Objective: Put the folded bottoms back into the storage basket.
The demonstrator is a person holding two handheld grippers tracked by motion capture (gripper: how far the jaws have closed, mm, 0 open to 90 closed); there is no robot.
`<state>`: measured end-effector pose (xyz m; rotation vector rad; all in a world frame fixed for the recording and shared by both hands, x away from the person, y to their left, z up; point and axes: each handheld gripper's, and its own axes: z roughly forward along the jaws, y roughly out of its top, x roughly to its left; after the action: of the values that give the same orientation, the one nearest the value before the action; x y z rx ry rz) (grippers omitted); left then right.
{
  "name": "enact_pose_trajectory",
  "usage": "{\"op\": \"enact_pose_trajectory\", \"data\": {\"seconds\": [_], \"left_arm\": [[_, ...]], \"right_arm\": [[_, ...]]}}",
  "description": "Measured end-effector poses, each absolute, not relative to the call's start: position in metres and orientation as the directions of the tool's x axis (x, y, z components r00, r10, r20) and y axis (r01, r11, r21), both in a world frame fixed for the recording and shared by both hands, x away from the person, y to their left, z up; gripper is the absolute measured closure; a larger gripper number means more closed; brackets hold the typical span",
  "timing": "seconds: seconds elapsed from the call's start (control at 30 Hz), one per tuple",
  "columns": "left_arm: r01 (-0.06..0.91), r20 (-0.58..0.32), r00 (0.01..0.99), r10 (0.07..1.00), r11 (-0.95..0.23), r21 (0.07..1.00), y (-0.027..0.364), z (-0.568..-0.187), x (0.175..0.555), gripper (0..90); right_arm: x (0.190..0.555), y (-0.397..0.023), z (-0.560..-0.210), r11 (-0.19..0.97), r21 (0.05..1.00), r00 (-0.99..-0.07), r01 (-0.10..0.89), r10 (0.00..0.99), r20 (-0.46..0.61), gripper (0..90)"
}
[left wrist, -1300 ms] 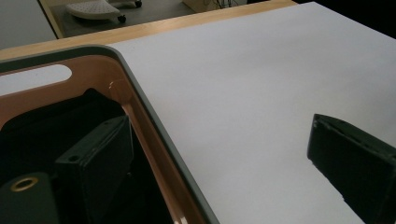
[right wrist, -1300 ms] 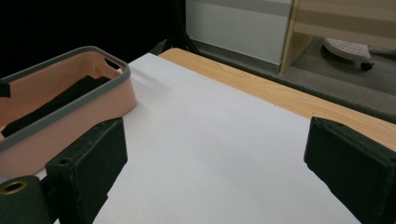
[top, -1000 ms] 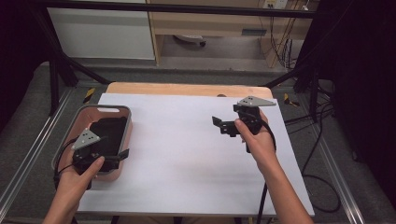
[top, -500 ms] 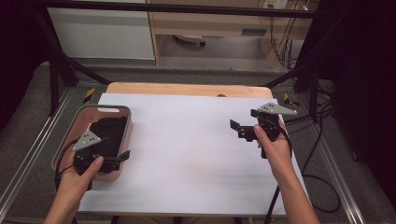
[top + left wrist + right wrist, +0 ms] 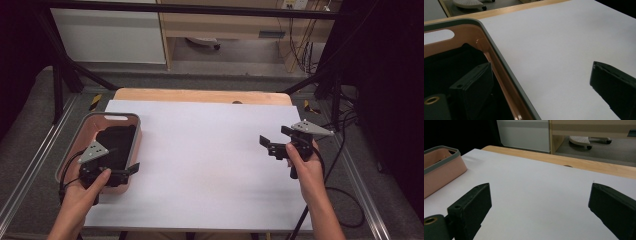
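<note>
My left gripper [image 5: 121,161] is held by a hand over the near right corner of a pink tray [image 5: 116,116] with a grey rim. Something flat and black [image 5: 115,142] lies inside the tray. In the left gripper view the gripper [image 5: 541,92] is open and holds nothing. The tray's rim [image 5: 506,67] runs between its jaws, one over the black thing [image 5: 449,67] and one over the white table top. My right gripper [image 5: 274,136] hovers over the table's right side, open with nothing in it. In the right gripper view that gripper [image 5: 541,212] faces the bare white surface, with the tray [image 5: 441,167] far off at the left.
A white sheet [image 5: 205,160] covers the table, and a strip of bare wood [image 5: 200,95] shows along the far edge. Black frame bars [image 5: 65,75] stand at both back corners. Cables [image 5: 345,130] hang off the right side.
My right gripper has moved to the right and a little nearer the person, still open. The left gripper has stayed at the tray's near corner.
</note>
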<state>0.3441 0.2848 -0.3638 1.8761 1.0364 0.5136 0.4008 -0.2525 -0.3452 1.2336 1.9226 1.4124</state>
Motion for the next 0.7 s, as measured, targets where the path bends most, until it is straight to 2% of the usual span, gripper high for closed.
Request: {"op": "enact_pose_trajectory", "data": {"seconds": [0.7], "left_arm": [[0.460, -0.056, 0.566, 0.822, -0.258, 0.850, 0.287, -0.374, 0.343, 6.1]], "right_arm": [[0.374, -0.274, -0.392, 0.031, 0.895, -0.455, 0.444, 0.868, 0.196, 5.9]]}}
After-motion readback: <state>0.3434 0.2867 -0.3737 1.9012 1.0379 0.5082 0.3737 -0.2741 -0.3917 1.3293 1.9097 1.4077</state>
